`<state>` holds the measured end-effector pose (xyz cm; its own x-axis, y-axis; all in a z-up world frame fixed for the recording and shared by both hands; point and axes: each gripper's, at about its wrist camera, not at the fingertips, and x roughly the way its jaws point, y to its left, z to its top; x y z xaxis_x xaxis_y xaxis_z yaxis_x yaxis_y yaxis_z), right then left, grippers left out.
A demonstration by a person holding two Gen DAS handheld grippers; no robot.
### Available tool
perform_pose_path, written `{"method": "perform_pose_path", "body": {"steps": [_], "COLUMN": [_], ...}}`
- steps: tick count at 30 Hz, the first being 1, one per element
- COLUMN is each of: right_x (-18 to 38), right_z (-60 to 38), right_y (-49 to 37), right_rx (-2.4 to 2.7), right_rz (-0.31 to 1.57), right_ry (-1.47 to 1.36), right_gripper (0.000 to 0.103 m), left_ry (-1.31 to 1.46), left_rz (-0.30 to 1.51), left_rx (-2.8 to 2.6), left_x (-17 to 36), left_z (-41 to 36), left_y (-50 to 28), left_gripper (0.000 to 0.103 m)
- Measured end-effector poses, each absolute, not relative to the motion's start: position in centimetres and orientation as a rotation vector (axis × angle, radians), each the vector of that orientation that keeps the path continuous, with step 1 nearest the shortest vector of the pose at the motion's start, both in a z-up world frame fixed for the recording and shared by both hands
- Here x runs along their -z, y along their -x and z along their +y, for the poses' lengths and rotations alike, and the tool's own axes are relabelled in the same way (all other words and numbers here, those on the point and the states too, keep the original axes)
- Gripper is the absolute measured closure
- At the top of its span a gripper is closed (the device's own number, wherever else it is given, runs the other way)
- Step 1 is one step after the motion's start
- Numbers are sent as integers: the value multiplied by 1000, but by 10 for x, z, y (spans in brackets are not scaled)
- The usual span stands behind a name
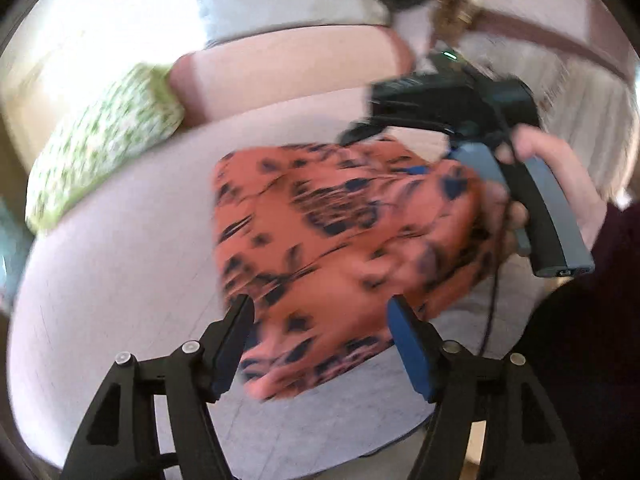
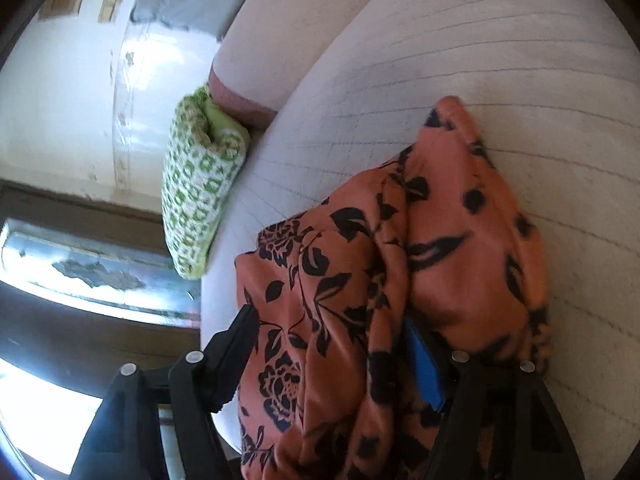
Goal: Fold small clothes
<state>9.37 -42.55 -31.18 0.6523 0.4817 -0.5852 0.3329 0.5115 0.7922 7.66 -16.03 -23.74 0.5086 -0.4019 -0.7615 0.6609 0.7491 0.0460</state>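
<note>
An orange garment with a black floral print (image 1: 340, 232) lies bunched on a pale quilted bed (image 1: 120, 280). My left gripper (image 1: 320, 308) hovers at its near edge, jaws wide apart, the cloth lying below and between the fingers without being pinched. A hand (image 1: 560, 176) holds the other tool by its grey handle (image 1: 548, 216) at the garment's far right side. In the right wrist view the same garment (image 2: 360, 280) is heaped in folds between the fingers of my right gripper (image 2: 330, 320). This gripper is open, and cloth drapes over its blue right pad (image 2: 424, 364).
A folded green-patterned cloth (image 1: 108, 140) (image 2: 200, 184) sits at the bed's edge beside a pink bolster (image 1: 288, 76). A dark sleeve (image 1: 592, 340) fills the right side. Beyond the bed's left edge (image 2: 216, 272) the floor drops away, with a white wall (image 2: 60, 100) behind.
</note>
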Motion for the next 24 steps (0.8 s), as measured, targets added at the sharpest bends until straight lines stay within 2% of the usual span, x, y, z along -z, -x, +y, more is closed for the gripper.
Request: {"method": "perform_pose_path", "body": {"steps": [2, 4, 5, 6, 9, 14, 21, 24], "right_x": [307, 303, 303, 305, 305, 290, 242, 239], "right_z": [-417, -405, -400, -397, -393, -390, -407, -430], "right_y": [-98, -102, -104, -105, -104, -95, -65, -55], "right_rx": [-106, -110, -113, -110, -92, -63, -56, -9], "right_rz": [924, 937, 945, 957, 953, 889, 659, 624], "right_ry": [-997, -922, -904, -885, -830, -764, -717, -742], "right_gripper": [32, 45, 63, 71, 78, 86, 87, 87], "left_ry": [-249, -183, -155, -133, -137, -140, -155, -208], "left_rz": [845, 857, 866, 877, 947, 978, 968, 956], "left_rx": [622, 581, 562, 550, 571, 600, 705, 722], "left_x": [236, 238, 240, 243, 256, 259, 245, 241], "left_z": [-134, -112, -104, -95, -101, -120, -153, -183], "left_y": [-92, -105, -113, -118, -134, -137, -126, -122], "left_gripper": [33, 33, 33, 33, 33, 34, 35, 35]}}
